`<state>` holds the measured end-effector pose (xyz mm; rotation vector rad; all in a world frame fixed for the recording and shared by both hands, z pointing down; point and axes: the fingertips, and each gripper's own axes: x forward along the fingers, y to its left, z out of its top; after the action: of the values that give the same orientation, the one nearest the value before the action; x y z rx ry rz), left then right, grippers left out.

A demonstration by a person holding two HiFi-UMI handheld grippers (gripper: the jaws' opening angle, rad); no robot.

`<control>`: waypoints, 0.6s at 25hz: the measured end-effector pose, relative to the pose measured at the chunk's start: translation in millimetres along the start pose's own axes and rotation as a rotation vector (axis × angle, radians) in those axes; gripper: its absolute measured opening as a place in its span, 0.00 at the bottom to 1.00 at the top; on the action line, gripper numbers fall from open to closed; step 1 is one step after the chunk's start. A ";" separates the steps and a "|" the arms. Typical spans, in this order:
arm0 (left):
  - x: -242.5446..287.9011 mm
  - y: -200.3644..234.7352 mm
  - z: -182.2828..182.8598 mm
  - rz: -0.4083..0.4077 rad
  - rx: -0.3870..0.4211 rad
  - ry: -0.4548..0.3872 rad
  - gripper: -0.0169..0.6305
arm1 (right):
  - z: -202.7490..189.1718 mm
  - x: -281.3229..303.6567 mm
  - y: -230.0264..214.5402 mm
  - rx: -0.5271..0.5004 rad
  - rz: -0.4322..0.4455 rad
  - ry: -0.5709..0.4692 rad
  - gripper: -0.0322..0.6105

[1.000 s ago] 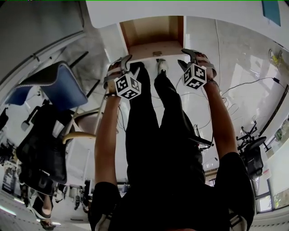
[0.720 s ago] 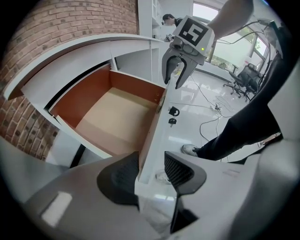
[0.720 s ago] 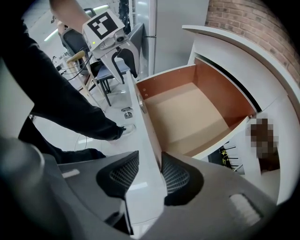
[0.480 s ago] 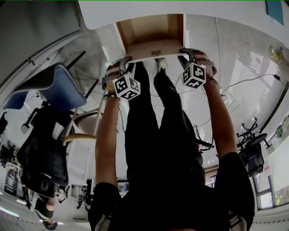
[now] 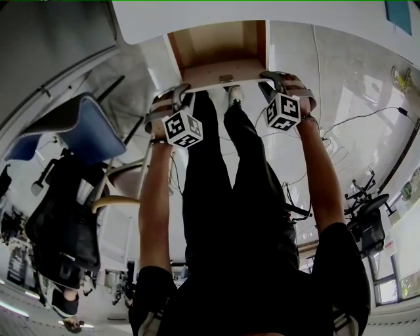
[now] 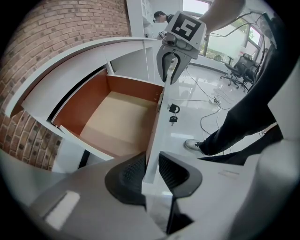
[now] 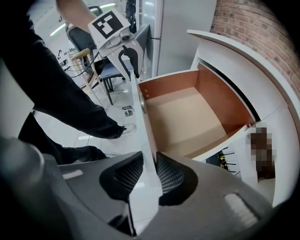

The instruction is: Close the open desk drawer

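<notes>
Left gripper: at the near left, pointing steeply down over the left end of the drawer front. Its jaws have just been closing, and the ribbed pads now pinch the panel's top edge, one pad on the outer face and one inside the drawer.
Right gripper: at the near right, over the right end of the same panel. Its jaws have also just been closing and pinch the top edge in the same way.
Drawer front: a white panel running left to right between the two grippers, with a key hanging from the lock on its near face.
Drawer: pulled well out towards the person from under the desk. Its brown box is bare inside.
Desk: white, on the far side, with the drawer's slot open beneath its top.
Brick wall: behind the desk, the farthest thing in view.
Step in hand: probably the grip is just taken at both ends of the front, and the push has not yet begun.
Next move: likely an even push away from the person with both ends together, so the box runs straight into the slot without skewing.
Care needed: the inner pads sit inside the drawer and could catch under the desk top, so the pinch should let go before the front closes.
</notes>
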<state>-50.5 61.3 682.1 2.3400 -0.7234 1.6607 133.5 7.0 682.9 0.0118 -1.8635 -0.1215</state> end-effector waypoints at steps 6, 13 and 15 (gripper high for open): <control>-21.2 13.8 7.2 0.016 -0.020 -0.028 0.19 | 11.3 -19.6 -7.7 -0.008 -0.013 -0.021 0.18; -43.1 27.4 16.8 0.024 -0.047 -0.068 0.19 | 21.0 -40.5 -19.3 -0.003 0.000 -0.037 0.18; -48.6 31.0 19.4 0.025 -0.046 -0.074 0.19 | 23.8 -46.1 -22.4 -0.004 0.008 -0.036 0.18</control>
<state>-61.8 40.1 626.3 2.3811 -0.7988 1.5567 123.1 -10.2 630.0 -0.0002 -1.8995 -0.1204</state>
